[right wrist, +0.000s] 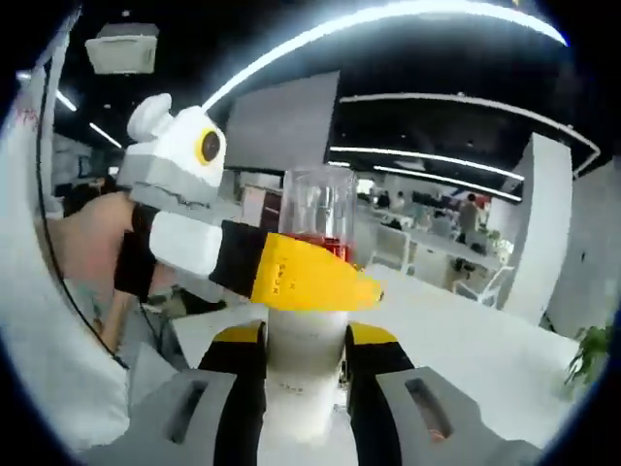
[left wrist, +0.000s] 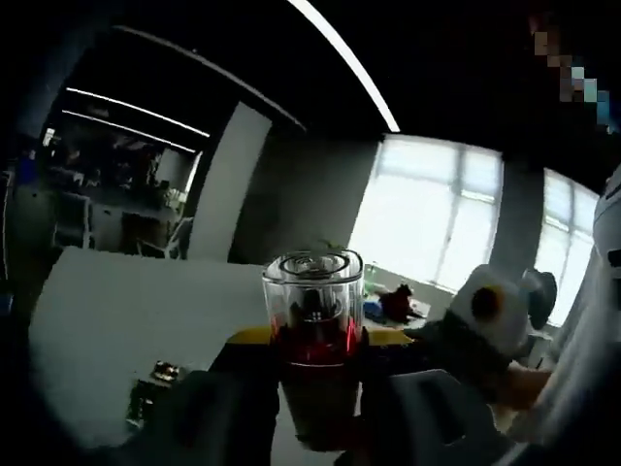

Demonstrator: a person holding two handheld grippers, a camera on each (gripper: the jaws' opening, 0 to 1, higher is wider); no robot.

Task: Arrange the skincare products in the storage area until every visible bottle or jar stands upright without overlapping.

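Both tongs grip one bottle (right wrist: 306, 330) held aloft over a white table (right wrist: 485, 349): the right tongs (right wrist: 303, 364) clamp its white body, the left tongs (left wrist: 315, 388) clench just below its clear cap (left wrist: 312, 291).

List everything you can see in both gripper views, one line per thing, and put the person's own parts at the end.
bottle: one, white body with clear cap and red inside, held up between both grippers.
table: one, white, beneath the bottle.
small dark item: one, on the table; too blurred to identify.
plant: one, green, at the table's far edge.
ceiling light strips: several, white, overhead.
windows: bright, behind the bottle.
left gripper: one, white, black and yellow, fingers at the cap.
right gripper: one, yellow-and-black fingers closed on the bottle's white body.
person's arm: one, behind the left gripper.
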